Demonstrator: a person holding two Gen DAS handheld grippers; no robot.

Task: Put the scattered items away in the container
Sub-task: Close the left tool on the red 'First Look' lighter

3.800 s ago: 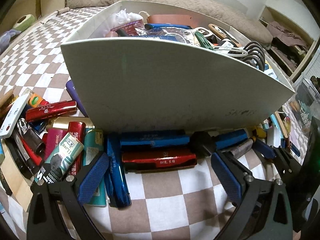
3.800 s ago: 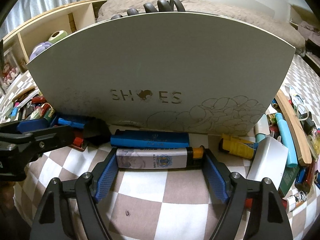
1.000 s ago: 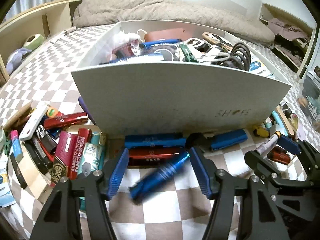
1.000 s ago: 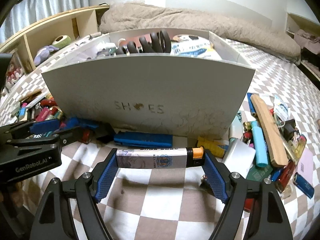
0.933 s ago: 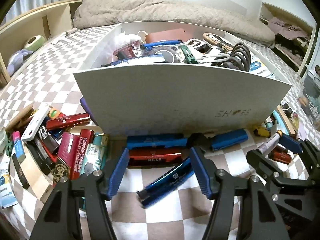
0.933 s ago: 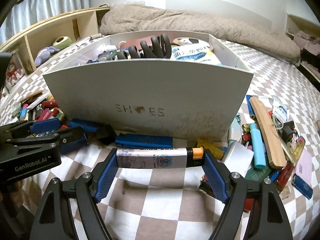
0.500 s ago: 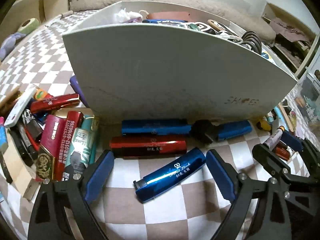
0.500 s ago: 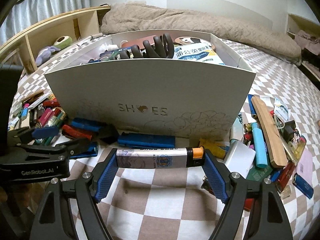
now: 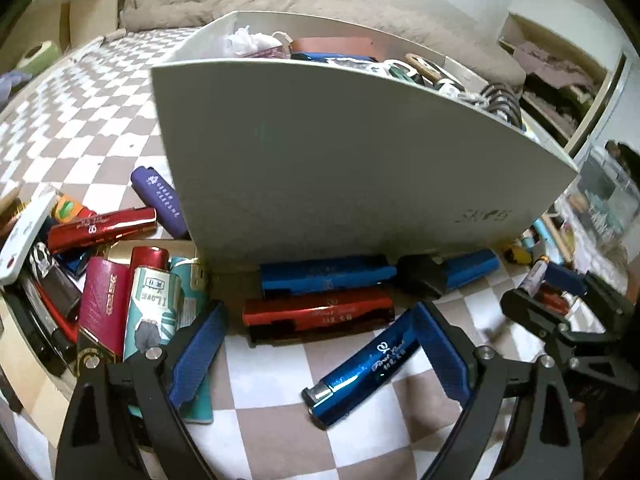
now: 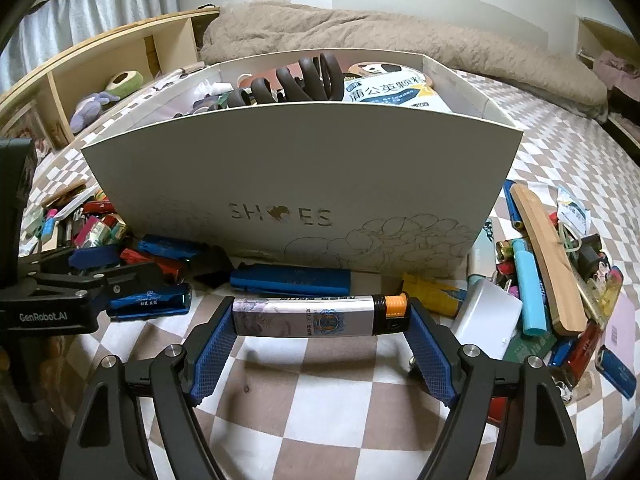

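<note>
Currently the white box point(image 10: 300, 176), printed "SHOES" on its near wall, stands on the checkered bedspread point(image 10: 320, 408) and is crowded with items to its rim. Lighters lie scattered along the foot of that wall and off both its near corners; bare bedspread shows only in the strip nearest the cameras.

The right gripper point(image 10: 320, 330) is clamped endwise on a white lighter point(image 10: 308, 316) with an orange cap, held crosswise just in front of the box wall; its print is too small to read.

The left gripper point(image 9: 320, 344) has just been opening and its jaws stand wide apart, holding nothing. A blue lighter point(image 9: 362, 368) lettered "First Deal" lies slanted on the bedspread between them, its upper end against the right pad point(image 9: 440, 354), the left pad clear. Beyond it a red lighter point(image 9: 318, 312) and a second blue lighter point(image 9: 326, 278) lie along the box wall. The left gripper's body reads "GenRobot.AI".
</note>
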